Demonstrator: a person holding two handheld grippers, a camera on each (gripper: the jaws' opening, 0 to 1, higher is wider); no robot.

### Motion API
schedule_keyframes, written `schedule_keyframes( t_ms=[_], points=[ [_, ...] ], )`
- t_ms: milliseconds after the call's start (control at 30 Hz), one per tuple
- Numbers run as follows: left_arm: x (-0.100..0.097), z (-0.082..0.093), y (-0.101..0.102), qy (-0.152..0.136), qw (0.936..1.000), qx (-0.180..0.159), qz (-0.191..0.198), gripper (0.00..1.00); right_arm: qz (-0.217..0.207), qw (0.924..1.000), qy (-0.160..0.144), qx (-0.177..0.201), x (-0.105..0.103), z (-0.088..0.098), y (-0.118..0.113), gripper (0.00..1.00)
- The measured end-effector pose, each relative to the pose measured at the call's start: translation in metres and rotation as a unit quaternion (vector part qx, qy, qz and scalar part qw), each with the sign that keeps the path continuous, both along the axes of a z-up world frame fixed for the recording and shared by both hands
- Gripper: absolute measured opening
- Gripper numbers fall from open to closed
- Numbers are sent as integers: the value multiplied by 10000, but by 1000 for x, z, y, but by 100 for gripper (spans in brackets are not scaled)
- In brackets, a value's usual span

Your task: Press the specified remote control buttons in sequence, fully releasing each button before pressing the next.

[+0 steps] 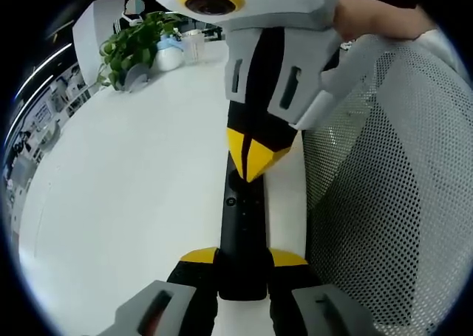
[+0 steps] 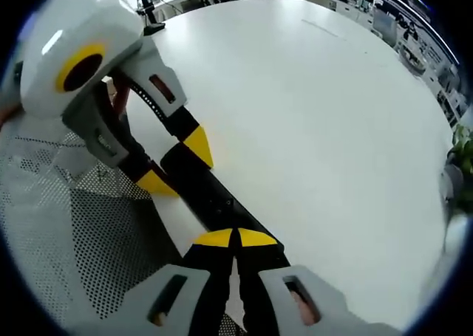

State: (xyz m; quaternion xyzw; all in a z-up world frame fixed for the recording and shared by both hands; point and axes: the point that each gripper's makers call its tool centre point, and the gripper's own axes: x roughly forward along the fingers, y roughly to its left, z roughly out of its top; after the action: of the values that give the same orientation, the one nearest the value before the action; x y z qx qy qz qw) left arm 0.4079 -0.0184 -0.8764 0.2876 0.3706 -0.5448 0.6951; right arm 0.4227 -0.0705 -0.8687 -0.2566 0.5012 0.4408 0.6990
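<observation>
Our left gripper (image 1: 242,266) clamps the remote (image 1: 242,232); our right gripper (image 2: 236,238), jaws together, presses a button on it. Next we release fully.

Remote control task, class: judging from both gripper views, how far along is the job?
Done: the left tool is shut on the near end of the black remote control, holding it steady over the white table. In hand: the right tool, tips together, is set on the remote's upper face, seemingly on a button. Left: releasing it and any remaining presses; which button is under the tips, and how many came earlier, cannot be told.
</observation>
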Motion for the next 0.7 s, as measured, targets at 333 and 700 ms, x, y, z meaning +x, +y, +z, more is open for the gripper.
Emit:
schedule_keyframes(
  t_ms=[333,700],
  points=[
    [1,0,0,2,10000,6,-10,25,135,9998,-122,-114,0,0,1,0],
    [0,0,0,-4,10000,32,-39,25,17,9999,-63,89,0,0,0,0]
  ],
)
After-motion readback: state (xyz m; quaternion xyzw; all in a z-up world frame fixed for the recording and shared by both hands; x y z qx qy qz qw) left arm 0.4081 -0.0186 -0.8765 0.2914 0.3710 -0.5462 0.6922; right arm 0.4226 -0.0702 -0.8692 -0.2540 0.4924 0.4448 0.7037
